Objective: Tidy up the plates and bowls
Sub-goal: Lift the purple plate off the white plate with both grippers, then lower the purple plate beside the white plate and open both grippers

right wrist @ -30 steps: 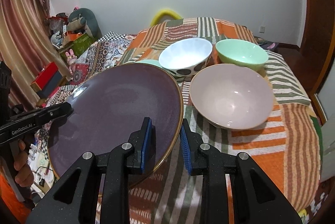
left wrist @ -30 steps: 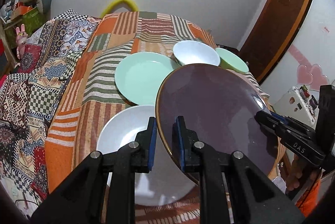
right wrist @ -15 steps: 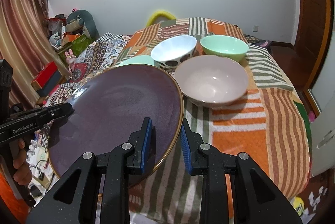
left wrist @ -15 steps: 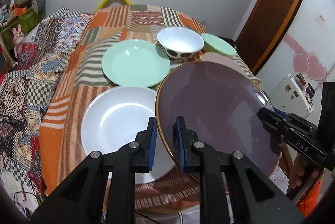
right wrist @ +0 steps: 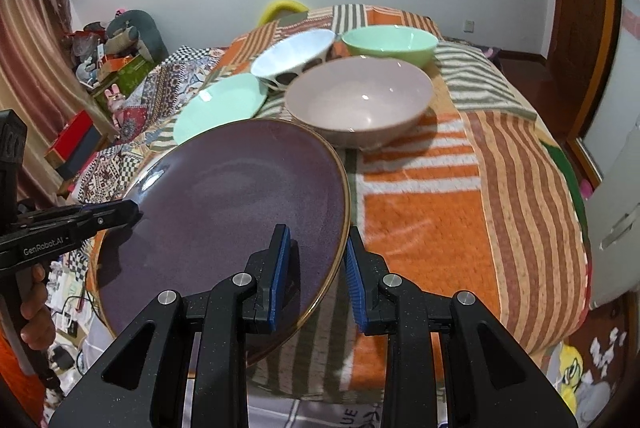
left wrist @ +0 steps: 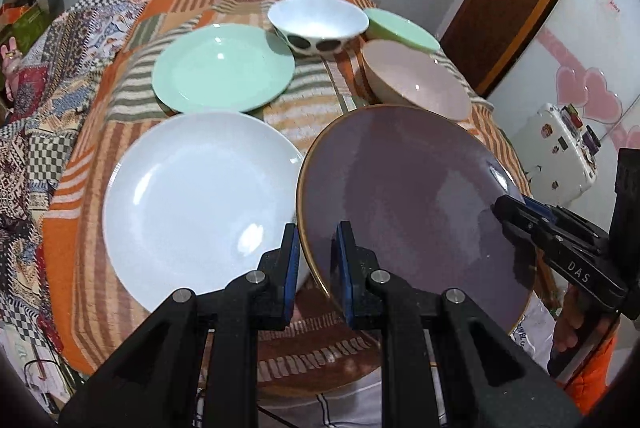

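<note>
1. White lettering reads "DAS" on the right hand-held gripper [left wrist: 505, 209] and "GenRobot.AI" on the left hand-held gripper [right wrist: 129, 209].
2. Both clamp opposite rims of the round purple gold-rimmed ceramic plate [left wrist: 404, 196], held tilted above the near edge of the striped orange-blanketed bed [right wrist: 460, 188].
3. It hangs just beside the round white ceramic plate [left wrist: 196, 196].
</note>
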`<state>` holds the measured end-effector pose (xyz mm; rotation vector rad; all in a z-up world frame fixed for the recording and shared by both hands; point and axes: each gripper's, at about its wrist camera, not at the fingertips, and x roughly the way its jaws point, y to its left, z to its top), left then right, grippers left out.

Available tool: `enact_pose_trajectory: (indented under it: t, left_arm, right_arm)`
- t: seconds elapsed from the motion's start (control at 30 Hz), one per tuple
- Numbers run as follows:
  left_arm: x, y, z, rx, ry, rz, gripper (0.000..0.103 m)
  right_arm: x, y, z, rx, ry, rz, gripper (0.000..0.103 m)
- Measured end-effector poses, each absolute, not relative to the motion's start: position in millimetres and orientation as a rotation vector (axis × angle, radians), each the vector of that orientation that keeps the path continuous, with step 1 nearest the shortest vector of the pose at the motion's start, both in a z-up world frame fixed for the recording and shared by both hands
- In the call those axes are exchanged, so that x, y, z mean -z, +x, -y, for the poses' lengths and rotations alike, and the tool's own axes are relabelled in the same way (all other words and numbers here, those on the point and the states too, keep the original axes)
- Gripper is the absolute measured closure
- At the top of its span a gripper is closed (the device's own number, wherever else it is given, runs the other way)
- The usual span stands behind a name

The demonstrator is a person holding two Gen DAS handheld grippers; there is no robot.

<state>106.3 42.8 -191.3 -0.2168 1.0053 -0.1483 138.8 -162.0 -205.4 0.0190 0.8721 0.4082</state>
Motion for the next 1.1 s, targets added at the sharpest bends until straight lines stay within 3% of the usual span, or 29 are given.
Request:
enact_pose_trajectory:
  t: [1.1]
  left_arm:
    - [245.4,159.4,0.2,0.175,-0.15,-1.173,0.086]
  right_arm:
    - [250.1,166.8,199.8,-0.349,0.101,-0.996,0.078]
